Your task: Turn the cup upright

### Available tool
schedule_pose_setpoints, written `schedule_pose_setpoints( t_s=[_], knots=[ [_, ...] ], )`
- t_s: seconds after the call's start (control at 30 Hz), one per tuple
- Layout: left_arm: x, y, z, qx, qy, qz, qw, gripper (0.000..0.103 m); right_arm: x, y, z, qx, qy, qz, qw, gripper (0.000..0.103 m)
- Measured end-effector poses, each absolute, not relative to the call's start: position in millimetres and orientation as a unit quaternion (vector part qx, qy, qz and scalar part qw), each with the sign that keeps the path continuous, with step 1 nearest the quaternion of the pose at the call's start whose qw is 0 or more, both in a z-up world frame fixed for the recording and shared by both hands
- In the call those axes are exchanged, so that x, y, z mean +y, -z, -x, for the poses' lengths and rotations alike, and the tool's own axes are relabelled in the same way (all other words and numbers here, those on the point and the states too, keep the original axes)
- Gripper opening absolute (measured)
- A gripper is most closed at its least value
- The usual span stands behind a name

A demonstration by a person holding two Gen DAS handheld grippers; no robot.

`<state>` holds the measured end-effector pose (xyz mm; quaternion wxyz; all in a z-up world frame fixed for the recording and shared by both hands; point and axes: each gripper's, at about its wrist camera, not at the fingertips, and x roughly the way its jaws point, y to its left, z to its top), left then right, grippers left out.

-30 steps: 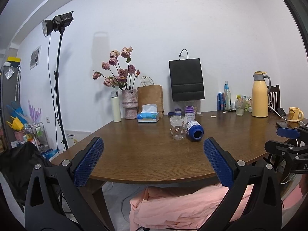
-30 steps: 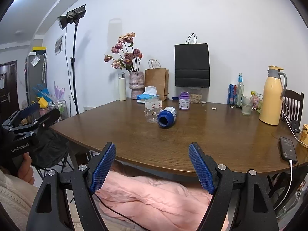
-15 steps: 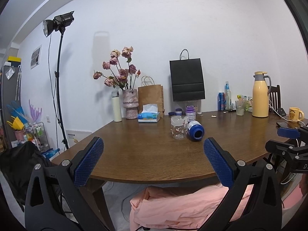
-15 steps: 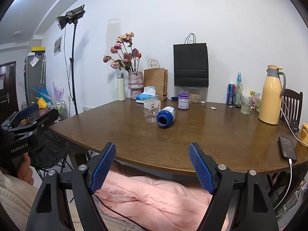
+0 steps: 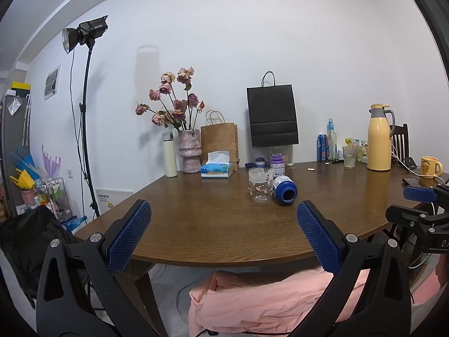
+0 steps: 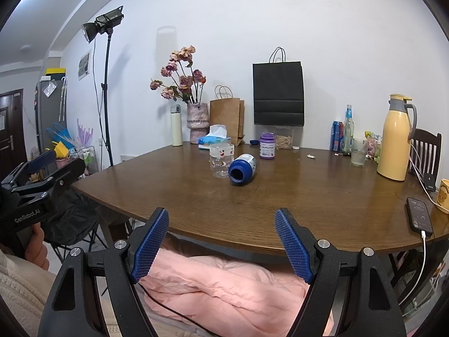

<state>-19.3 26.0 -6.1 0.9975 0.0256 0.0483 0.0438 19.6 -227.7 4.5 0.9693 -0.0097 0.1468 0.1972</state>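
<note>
A blue cup point(image 5: 284, 190) lies on its side near the middle of the brown wooden table point(image 5: 213, 224), its open mouth facing me; it also shows in the right wrist view point(image 6: 242, 169). A clear glass with a printed pattern point(image 5: 260, 185) stands upright, close beside it on the left point(image 6: 221, 160). My left gripper point(image 5: 223, 237) is open and empty, held in front of the table's near edge. My right gripper point(image 6: 221, 245) is open and empty, also short of the near edge. Both are far from the cup.
Along the table's back stand a vase of flowers point(image 5: 189, 150), a white flask point(image 5: 170, 154), a tissue box point(image 5: 216, 167), paper bags point(image 5: 271, 115) and a purple jar point(image 6: 267, 145). On the right are a yellow thermos point(image 6: 395, 137), a phone point(image 6: 419, 215) and a yellow mug point(image 5: 429, 167). A light stand point(image 5: 87, 106) is at the left.
Both views have shifted only slightly. The cup and the glass have not moved, and both grippers stay open.
</note>
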Motion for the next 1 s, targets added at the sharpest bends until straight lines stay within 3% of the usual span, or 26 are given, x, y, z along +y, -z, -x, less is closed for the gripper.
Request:
schedule_pose_setpoints(
  t_s=[1.0],
  knots=[
    [25.8,8.2,18.8,0.057,-0.034,-0.022,0.998,0.103,-227.2,-3.3,-20.1,0.147,-0.198,0.01,0.969,0.083]
  ],
)
